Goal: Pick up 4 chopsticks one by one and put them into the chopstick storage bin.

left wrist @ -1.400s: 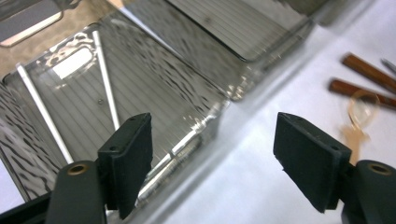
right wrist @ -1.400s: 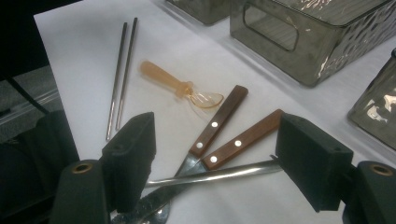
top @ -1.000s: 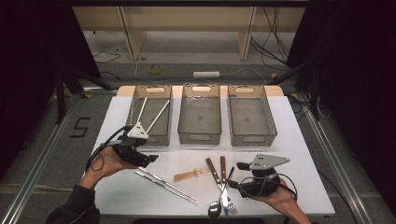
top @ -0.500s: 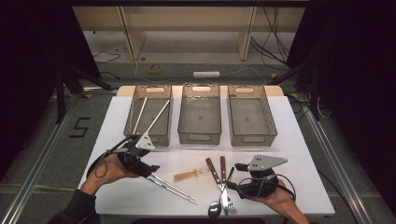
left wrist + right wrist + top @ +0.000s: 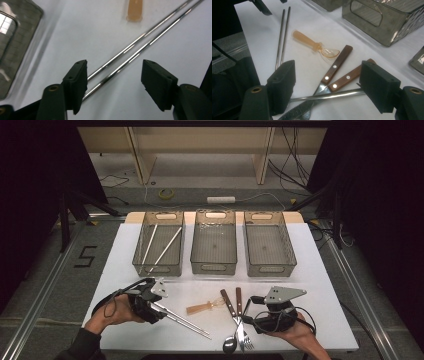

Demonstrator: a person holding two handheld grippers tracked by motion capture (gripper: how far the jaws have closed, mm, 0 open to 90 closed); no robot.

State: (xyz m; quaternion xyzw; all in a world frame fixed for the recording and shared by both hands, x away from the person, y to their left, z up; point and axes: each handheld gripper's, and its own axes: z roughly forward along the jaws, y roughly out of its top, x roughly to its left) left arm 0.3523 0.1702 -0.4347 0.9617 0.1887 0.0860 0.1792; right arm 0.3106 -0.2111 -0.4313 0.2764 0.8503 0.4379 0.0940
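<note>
1. While its jaws are closing in around the metal chopsticks, the left tool is standing half open, pads not yet pressing.
2. Lying on the white worktop, the chopsticks are pointing toward an amber plastic spoon.
3. Farther right, the right tool is hovering wide over wooden-handled cutlery, gripping nothing.

White table — 3 bins, cutlery.
</note>
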